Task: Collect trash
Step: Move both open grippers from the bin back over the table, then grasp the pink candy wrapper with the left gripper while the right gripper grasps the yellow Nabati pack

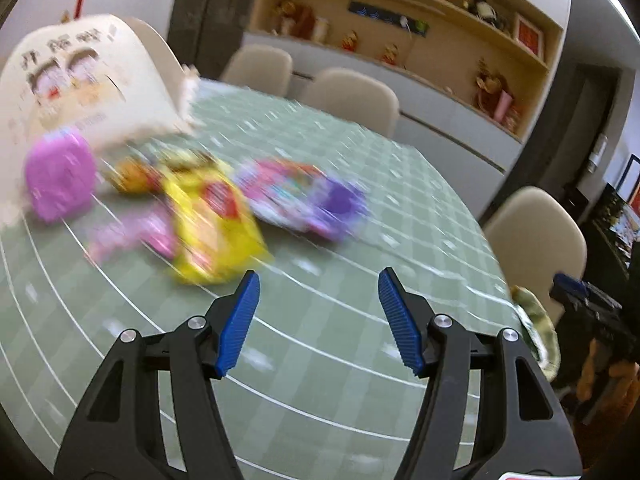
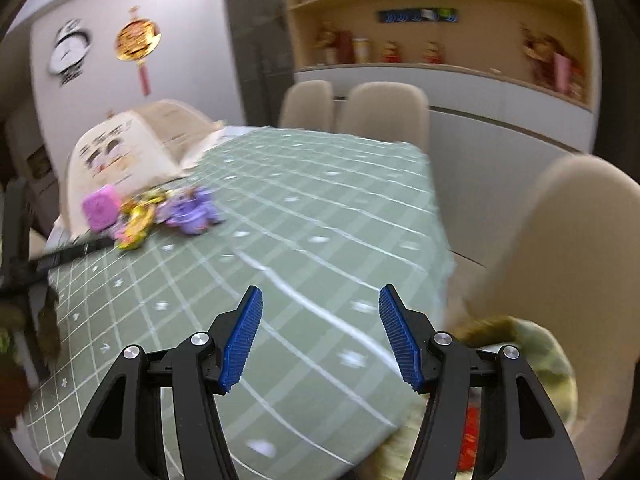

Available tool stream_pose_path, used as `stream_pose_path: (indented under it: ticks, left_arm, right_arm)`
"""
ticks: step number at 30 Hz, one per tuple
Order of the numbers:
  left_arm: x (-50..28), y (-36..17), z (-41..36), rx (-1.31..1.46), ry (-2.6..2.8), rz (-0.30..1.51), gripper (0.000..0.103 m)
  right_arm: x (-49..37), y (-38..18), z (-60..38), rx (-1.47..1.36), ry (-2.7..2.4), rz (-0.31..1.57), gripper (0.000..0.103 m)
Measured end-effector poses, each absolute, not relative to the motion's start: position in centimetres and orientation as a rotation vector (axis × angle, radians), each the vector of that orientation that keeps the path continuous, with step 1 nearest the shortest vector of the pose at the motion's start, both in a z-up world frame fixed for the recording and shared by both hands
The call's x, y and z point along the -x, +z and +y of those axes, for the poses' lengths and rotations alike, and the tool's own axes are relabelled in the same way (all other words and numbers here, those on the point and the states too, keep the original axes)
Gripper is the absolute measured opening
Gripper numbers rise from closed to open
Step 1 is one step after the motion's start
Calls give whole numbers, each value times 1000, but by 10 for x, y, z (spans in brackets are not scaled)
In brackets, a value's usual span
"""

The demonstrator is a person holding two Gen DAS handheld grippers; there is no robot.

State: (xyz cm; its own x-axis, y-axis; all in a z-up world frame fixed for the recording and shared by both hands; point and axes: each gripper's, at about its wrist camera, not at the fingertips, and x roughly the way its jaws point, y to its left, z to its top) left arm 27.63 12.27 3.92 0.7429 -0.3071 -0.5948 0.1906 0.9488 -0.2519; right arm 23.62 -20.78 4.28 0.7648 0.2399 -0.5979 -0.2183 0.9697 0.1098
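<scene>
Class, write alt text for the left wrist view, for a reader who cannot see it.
An open, empty tool hovers over a green checked tablecloth, facing a blurred heap of wrappers: a yellow packet, a pink block and a purple pack. Beige chairs and a cluttered shelf stand behind.

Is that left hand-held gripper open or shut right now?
Open. The left hand-held gripper has its blue pads wide apart, with only green tablecloth showing between them.

Left gripper (image 1: 318, 282) and right gripper (image 2: 320, 296), jaws apart, empty.
</scene>
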Motion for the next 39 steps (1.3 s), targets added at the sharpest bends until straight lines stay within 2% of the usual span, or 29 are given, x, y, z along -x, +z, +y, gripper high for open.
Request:
stream_pose_path:
  ticks: [3,7,13,18,26,30,34,39]
  left_arm:
    - [-305,48,162,157,-263,638,60]
    - [-368,46,198,132,-267,672,63]
    - [-446,27,208,25,-247,744,63]
    - [-476,12,217,25,-258,821,63]
    - [-420,-10,227,157,-371,969,63]
    - [-378,-12,220,101,-346,958,63]
    - [-350,-12,223,164,-320,963,54]
    - [-332,-1,228,206,-248,903,54]
  right_arm:
    - [-253,36,-172,-30,318,683,58]
    - [-269,27,-132,-19,372,721,58]
    - [-279,20,-96,55,382,753,58]
    - [-292,20,-91,95,362,763,58]
    - [-339,29,-72,86,429,751,58]
    - [-358,24,-45,106,476,757,58]
    - [-365,20,-24,116,498,754,58]
    - [-359,13,-6,98,558,766,58]
